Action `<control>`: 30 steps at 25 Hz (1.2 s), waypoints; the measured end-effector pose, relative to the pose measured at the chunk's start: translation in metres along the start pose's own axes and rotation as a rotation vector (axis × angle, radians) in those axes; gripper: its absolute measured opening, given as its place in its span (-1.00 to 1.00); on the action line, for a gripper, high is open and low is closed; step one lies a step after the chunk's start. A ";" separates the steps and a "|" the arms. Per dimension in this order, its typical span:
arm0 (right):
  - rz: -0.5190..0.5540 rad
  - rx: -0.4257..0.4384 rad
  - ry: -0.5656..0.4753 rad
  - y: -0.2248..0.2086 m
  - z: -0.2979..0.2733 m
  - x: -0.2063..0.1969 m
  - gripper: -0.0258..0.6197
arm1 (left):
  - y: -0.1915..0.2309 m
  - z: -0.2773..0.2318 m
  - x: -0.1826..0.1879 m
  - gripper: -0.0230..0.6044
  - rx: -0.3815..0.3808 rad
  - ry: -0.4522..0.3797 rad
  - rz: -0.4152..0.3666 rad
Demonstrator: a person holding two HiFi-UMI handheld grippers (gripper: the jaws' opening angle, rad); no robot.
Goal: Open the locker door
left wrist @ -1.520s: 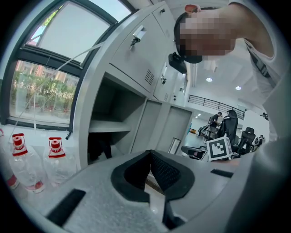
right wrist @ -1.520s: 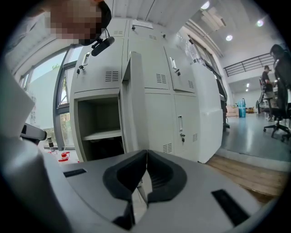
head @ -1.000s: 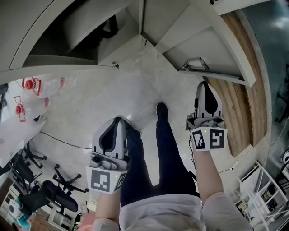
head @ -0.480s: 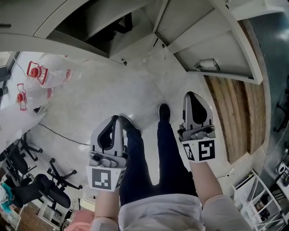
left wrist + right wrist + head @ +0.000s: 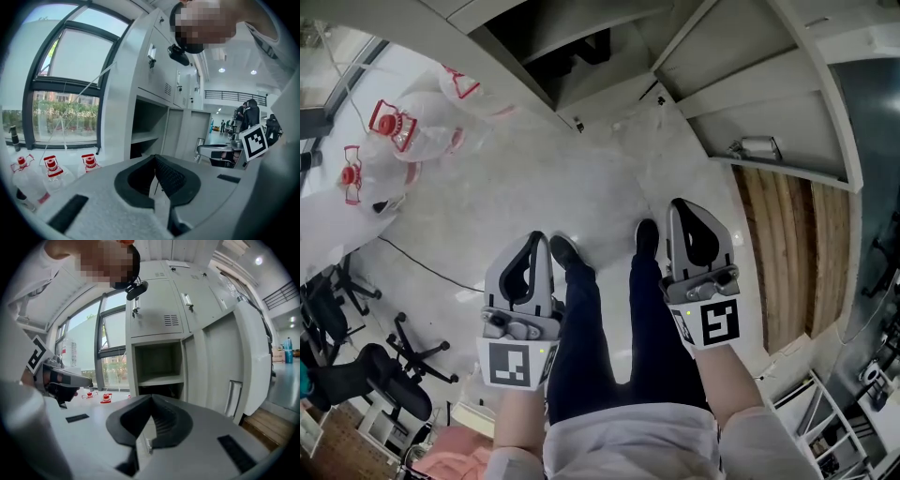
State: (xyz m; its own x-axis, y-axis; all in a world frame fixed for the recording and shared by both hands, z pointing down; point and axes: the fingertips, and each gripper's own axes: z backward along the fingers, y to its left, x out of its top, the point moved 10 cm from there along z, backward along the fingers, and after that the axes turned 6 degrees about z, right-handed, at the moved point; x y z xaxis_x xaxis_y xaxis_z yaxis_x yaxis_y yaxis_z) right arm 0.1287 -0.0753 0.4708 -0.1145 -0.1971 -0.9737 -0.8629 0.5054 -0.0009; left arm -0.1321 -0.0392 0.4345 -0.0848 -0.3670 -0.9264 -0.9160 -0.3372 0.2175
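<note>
Left hand-held gripper [image 5: 534, 246]: jaws together, empty. Right hand-held gripper [image 5: 680, 211]: jaws together, empty. Locker door [image 5: 750, 98]: swung open, ahead and right of your right hand-held gripper. Risk: a careless sweep of that hand could knock it back shut.

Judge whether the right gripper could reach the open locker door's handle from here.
Probably not yet: the right gripper hangs shut over the floor, short of the open locker door. Nothing stands between them, so a step forward should bring its handle within reach.
</note>
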 end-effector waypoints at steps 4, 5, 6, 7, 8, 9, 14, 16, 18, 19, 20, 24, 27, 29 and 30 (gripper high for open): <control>0.004 0.028 0.001 0.009 -0.005 0.004 -0.88 | 0.005 0.005 0.003 -0.92 0.012 -0.018 -0.002; 0.004 0.034 0.002 0.010 -0.005 0.005 -0.88 | 0.007 0.006 0.003 -0.92 0.018 -0.013 -0.005; 0.005 0.040 0.003 0.012 -0.006 0.005 -0.88 | 0.008 0.007 0.003 -0.92 0.022 -0.010 -0.007; 0.006 0.046 0.005 0.013 -0.006 0.005 -0.88 | 0.008 0.007 0.003 -0.92 0.023 -0.011 -0.008; 0.007 0.052 0.006 0.015 -0.007 0.005 -0.88 | 0.009 0.008 0.004 -0.92 0.022 -0.013 -0.008; 0.008 0.057 0.007 0.016 -0.007 0.005 -0.88 | 0.009 0.008 0.003 -0.92 0.022 -0.012 -0.006; 0.002 0.057 0.001 0.018 -0.007 0.002 -0.88 | 0.008 0.008 -0.001 -0.92 0.024 -0.003 0.000; -0.006 0.059 0.006 0.019 -0.006 0.001 -0.88 | 0.007 0.008 -0.001 -0.92 0.027 -0.004 0.000; -0.014 0.065 0.008 0.019 -0.007 -0.001 -0.88 | 0.006 0.007 -0.001 -0.92 0.035 0.017 -0.004; -0.015 0.068 0.010 0.019 -0.007 -0.001 -0.88 | 0.006 0.007 0.000 -0.92 0.035 0.022 -0.006; -0.014 0.070 0.011 0.019 -0.007 -0.001 -0.88 | 0.005 0.006 0.000 -0.92 0.033 0.022 -0.006; -0.013 0.067 0.013 0.018 -0.009 -0.001 -0.88 | 0.006 0.004 0.000 -0.92 0.031 0.017 -0.002; -0.011 0.066 0.013 0.018 -0.010 -0.001 -0.88 | 0.006 0.003 0.000 -0.92 0.030 0.017 -0.001; -0.014 0.065 0.002 0.018 -0.010 0.000 -0.88 | 0.006 0.004 0.000 -0.92 0.030 0.017 0.002; -0.015 0.065 0.001 0.019 -0.010 0.001 -0.88 | 0.006 0.005 0.001 -0.92 0.031 0.018 0.003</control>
State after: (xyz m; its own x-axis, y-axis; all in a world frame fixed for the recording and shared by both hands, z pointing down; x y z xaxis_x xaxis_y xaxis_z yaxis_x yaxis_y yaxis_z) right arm 0.1078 -0.0740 0.4724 -0.1020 -0.2059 -0.9732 -0.8305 0.5562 -0.0307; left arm -0.1398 -0.0375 0.4338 -0.0809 -0.3833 -0.9201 -0.9274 -0.3093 0.2104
